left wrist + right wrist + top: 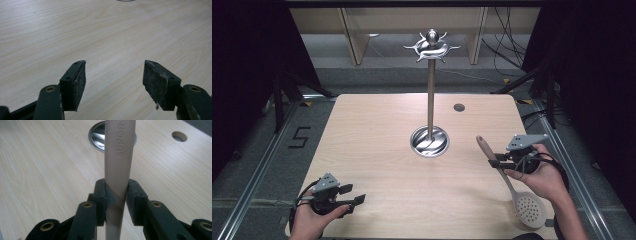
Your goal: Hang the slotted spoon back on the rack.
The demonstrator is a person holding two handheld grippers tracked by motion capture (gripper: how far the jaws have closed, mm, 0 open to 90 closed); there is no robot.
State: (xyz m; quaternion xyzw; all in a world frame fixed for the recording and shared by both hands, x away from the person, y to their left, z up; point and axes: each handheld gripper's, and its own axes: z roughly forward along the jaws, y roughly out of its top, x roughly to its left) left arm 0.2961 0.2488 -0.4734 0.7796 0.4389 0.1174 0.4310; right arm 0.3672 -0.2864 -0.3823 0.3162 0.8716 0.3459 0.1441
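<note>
A slotted spoon [512, 185] with a beige handle and a perforated pale bowl is held over the table's right side. My right gripper [495, 161] is shut on its handle [117, 170]; both black pads press the handle, which stands upright between them and carries embossed lettering. A metal rack [430, 90] with a tall pole and hooked top rises from a round steel base [430, 141] at the table's middle. My left gripper [353, 196] rests low at the front left, open, with only bare wood between its pads [76, 83].
The light wooden table [377, 150] has a small round hole [459, 107] near its far right. Cables lie on the floor behind. A metal frame rail runs along each side of the table.
</note>
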